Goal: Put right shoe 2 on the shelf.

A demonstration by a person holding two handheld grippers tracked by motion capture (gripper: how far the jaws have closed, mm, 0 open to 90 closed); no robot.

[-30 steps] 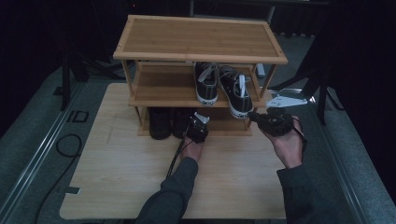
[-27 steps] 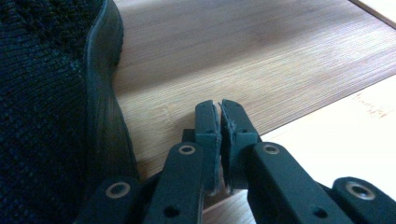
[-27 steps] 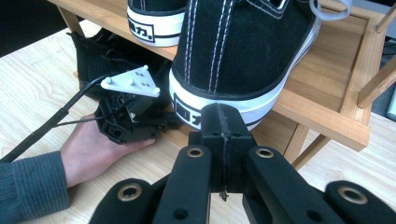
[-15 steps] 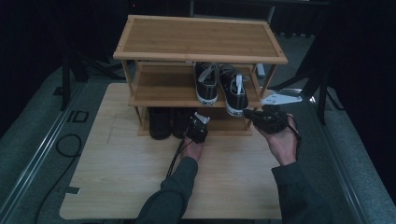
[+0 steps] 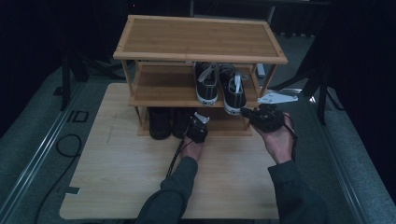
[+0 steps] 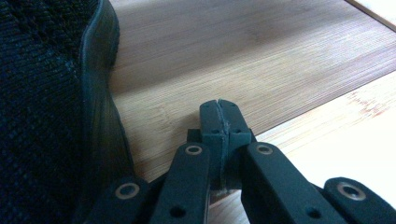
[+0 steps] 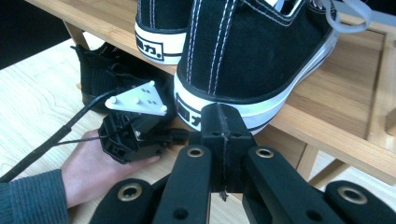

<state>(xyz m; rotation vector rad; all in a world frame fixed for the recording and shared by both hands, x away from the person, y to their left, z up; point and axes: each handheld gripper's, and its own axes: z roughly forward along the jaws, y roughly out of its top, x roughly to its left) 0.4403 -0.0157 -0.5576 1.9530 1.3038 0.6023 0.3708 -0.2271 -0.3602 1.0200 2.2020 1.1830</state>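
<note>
1. Sneaker [image 7: 252,51]: black canvas, white stitching, white rubber sole, white laces; it sits at the middle shelf's [image 5: 159,95] front edge, right of its twin [image 5: 206,84].
2. Right tool [image 7: 219,121]: pressed together, at the sneaker's heel.
3. Left tool [image 6: 219,116]: pressed together, beside a black shoe [image 6: 46,102] on the bottom shelf.

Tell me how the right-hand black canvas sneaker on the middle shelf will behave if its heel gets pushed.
The sneaker probably slides rather than tips: its flat white rubber sole rests on the smooth bamboo shelf. The canvas upper likely dents under the shut right gripper, while the rubber heel band looks firmer. The loose laces seem floppy and may trail or snag.
</note>
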